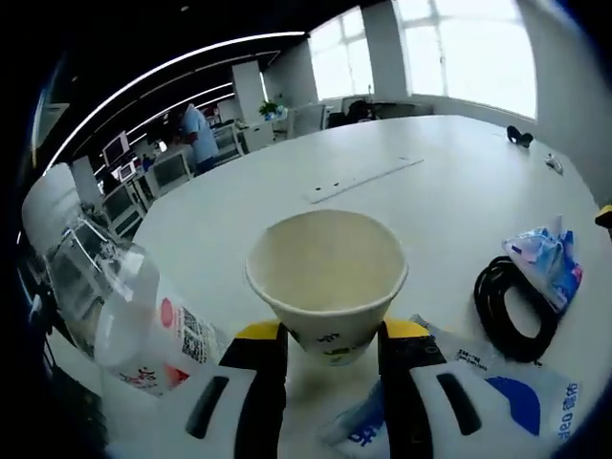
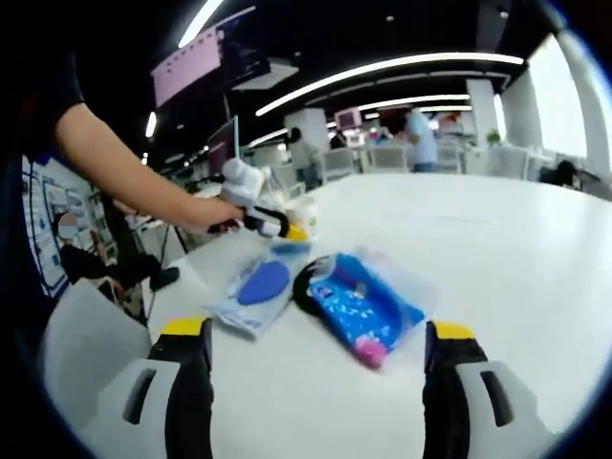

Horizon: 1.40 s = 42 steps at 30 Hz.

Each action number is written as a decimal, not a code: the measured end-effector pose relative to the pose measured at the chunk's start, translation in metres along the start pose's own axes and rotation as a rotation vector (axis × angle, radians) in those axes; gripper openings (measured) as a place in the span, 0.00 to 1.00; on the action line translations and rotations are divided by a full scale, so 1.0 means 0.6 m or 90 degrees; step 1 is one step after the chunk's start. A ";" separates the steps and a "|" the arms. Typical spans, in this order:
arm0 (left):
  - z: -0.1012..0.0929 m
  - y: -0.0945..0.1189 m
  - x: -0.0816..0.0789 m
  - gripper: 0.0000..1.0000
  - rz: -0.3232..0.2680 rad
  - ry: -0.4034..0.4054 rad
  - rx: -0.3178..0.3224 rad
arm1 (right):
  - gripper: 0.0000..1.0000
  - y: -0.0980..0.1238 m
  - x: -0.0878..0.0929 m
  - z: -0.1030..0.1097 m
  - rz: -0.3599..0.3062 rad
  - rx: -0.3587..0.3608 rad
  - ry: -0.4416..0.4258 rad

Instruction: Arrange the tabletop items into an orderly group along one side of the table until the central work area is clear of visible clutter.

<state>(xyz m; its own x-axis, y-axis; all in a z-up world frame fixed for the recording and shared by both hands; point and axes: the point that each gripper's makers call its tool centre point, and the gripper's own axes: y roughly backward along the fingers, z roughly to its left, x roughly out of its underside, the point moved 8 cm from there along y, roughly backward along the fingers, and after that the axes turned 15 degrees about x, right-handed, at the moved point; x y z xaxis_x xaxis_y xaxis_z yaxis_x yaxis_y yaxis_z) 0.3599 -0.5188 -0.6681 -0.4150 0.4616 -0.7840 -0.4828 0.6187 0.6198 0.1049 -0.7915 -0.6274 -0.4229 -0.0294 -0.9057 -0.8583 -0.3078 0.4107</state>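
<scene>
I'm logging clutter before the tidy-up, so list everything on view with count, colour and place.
paper cup: 1, cream, between the left gripper's jaws
plastic bottle: 1, clear, red-white label, left of cup
cable coil: 1, black, right of cup
blue packet: 1, on the coil
flat pouch: 1, clear with blue, beside coil
table: 1, white
left gripper: shut on cup
right gripper: open, over table

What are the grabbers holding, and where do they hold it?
The left gripper holds a paper cup by its narrow bottom, one jaw on each side. The right gripper is open and holds nothing.
</scene>
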 end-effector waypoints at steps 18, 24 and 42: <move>0.005 0.002 0.013 0.36 0.003 0.114 -0.018 | 0.89 0.000 -0.002 0.002 -0.001 -0.001 -0.007; 0.003 0.005 0.013 0.36 0.007 0.123 -0.015 | 0.89 0.001 -0.002 0.002 0.000 -0.001 -0.005; -0.012 0.032 0.021 0.35 0.001 0.155 -0.002 | 0.88 0.007 -0.007 0.006 -0.006 -0.004 -0.009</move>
<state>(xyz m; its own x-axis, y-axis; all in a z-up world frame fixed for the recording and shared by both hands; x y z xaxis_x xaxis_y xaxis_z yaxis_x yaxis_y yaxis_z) 0.3402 -0.5057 -0.6661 -0.5893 0.2961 -0.7517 -0.4834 0.6162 0.6218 0.1020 -0.7890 -0.6213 -0.4188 -0.0124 -0.9080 -0.8604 -0.3141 0.4012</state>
